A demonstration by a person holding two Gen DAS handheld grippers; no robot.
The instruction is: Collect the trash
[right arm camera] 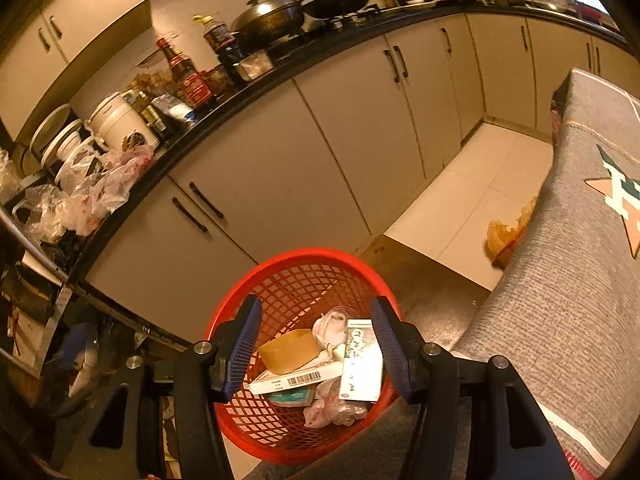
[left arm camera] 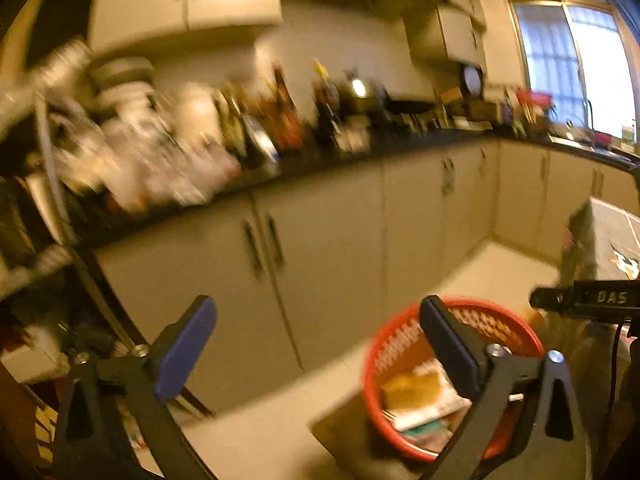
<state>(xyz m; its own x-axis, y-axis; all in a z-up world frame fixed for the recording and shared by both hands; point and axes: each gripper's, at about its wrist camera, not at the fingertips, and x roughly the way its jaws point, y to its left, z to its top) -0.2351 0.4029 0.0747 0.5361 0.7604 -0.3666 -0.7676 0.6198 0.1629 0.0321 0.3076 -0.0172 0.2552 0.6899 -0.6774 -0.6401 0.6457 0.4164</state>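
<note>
While the left wrist view smears with blur, the left gripper (left arm camera: 316, 354) stands wide apart at the bottom of the frame, blue pads far from each other and nothing between them. Its right finger (left arm camera: 450, 350) crosses in front of a red basket (left arm camera: 394, 344) at the lower right, where pale cartons and paper show inside. Across the middle runs a dark counter (left arm camera: 360, 152) crowded with bottles and bags, too blurred to sort out, with beige cupboard doors (left arm camera: 328, 240) below it. At the right edge a black bar (left arm camera: 588, 300) pokes in.

Over to the right wrist view, sharp and clear! The right gripper (right arm camera: 316, 350) hovers above the same red basket (right arm camera: 296, 276) at bottom centre, jaws about halfway apart, nothing pinched between the ribbed blue pads. Down in the basket lies the trash: a brown paper bowl (right arm camera: 290, 350), a white box with a barcode (right arm camera: 296, 380), a green-and-white carton (right arm camera: 360, 364) leaning beside it, a teal packet (right arm camera: 292, 398) and crumpled pink plastic (right arm camera: 332, 412). Upper middle, a lidded wok (right arm camera: 268, 14) and a black pan (right arm camera: 340, 2) sit on the counter (right arm camera: 240, 92), with sauce bottles (right arm camera: 188, 76) to their left and plastic bags (right arm camera: 104, 184) at the far left. A grey cloth (right arm camera: 560, 320) with a star pattern fills the right side, and a yellow bag (right arm camera: 506, 232) rests on the pale floor tiles (right arm camera: 460, 208) just beside it.
</note>
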